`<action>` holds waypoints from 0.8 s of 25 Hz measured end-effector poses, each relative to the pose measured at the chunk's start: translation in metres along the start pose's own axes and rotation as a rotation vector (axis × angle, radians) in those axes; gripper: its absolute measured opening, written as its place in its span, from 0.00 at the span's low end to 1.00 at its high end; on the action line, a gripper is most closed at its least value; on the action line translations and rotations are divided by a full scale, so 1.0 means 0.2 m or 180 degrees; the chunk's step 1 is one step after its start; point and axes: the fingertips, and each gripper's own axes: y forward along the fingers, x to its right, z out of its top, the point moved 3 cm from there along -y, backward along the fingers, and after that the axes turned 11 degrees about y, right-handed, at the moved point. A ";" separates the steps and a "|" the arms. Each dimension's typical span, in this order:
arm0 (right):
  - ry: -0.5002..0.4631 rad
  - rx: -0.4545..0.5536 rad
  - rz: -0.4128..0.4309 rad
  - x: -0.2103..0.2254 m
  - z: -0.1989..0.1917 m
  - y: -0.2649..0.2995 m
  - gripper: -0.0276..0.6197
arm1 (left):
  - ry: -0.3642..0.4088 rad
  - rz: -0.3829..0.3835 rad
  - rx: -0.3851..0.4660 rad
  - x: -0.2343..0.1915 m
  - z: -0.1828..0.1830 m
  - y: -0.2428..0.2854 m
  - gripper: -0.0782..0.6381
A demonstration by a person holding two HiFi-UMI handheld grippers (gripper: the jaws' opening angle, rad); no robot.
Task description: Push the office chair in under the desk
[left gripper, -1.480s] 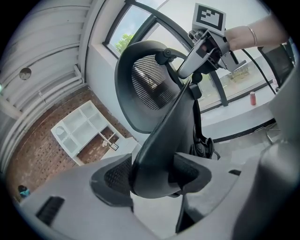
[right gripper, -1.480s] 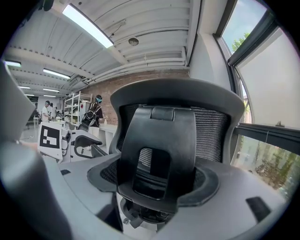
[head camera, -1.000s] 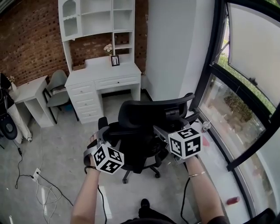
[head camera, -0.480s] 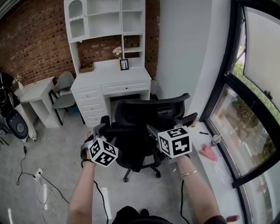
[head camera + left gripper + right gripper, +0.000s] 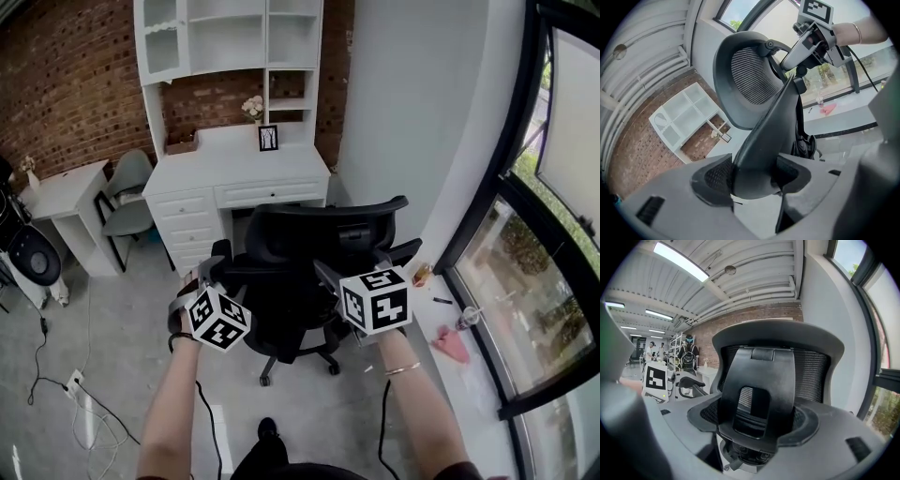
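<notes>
The office chair [image 5: 309, 272] is being held from behind by both grippers, on the grey floor [image 5: 122, 309] directly in front of the white desk [image 5: 234, 173]. It is facing the desk's knee opening and standing near it, not yet under the desktop. The left gripper [image 5: 217, 262] is being kept clenched on the left edge of the backrest [image 5: 754, 75]; in the left gripper view its textured pads [image 5: 715, 176] are being pressed against either side of that dark curved rim. The right gripper [image 5: 330, 277] is being kept clamped on the rear support bracket [image 5: 757, 394] of the chair, with the bracket being squeezed between the pads [image 5: 808, 420] in the right gripper view and the mesh back rising above it. Both forearms are being stretched forward from the bottom of the head view, the marker cubes being turned up toward the camera. On the desk a small picture frame [image 5: 268, 138] and a bunch of flowers [image 5: 251, 108] are being displayed beneath white shelves [image 5: 230, 42], against a brick wall [image 5: 66, 84]. A grey chair [image 5: 127, 197] is being kept beside a small white table [image 5: 61, 192] to the left, and a large window [image 5: 553, 187] is being seen along the right side.
</notes>
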 end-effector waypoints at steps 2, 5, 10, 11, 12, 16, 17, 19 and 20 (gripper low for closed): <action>0.0000 0.0012 -0.0022 0.00 0.04 0.10 0.54 | 0.0003 -0.0003 0.0013 -0.08 -0.03 0.08 0.47; -0.0009 0.0017 -0.0047 0.00 0.09 0.25 0.54 | 0.0004 -0.0016 0.0019 -0.18 -0.09 0.19 0.47; 0.0003 0.0020 -0.0067 0.04 0.15 0.47 0.54 | 0.0015 -0.0019 0.0037 -0.32 -0.14 0.38 0.47; 0.0008 0.0019 -0.0070 0.05 0.16 0.51 0.54 | 0.0017 -0.0026 0.0041 -0.34 -0.15 0.41 0.47; 0.0013 0.0020 -0.0075 0.06 0.17 0.55 0.54 | 0.0021 -0.0035 0.0045 -0.37 -0.15 0.44 0.47; 0.0019 0.0022 -0.0092 0.08 0.22 0.69 0.54 | 0.0025 -0.0059 0.0037 -0.46 -0.19 0.56 0.47; 0.0019 0.0017 -0.0090 0.08 0.23 0.72 0.54 | 0.0022 -0.0064 0.0030 -0.48 -0.20 0.59 0.47; 0.0019 0.0010 -0.0087 0.10 0.25 0.79 0.54 | 0.0018 -0.0076 0.0017 -0.52 -0.21 0.64 0.47; 0.0019 0.0010 -0.0090 0.10 0.26 0.81 0.54 | 0.0018 -0.0080 0.0011 -0.54 -0.22 0.66 0.47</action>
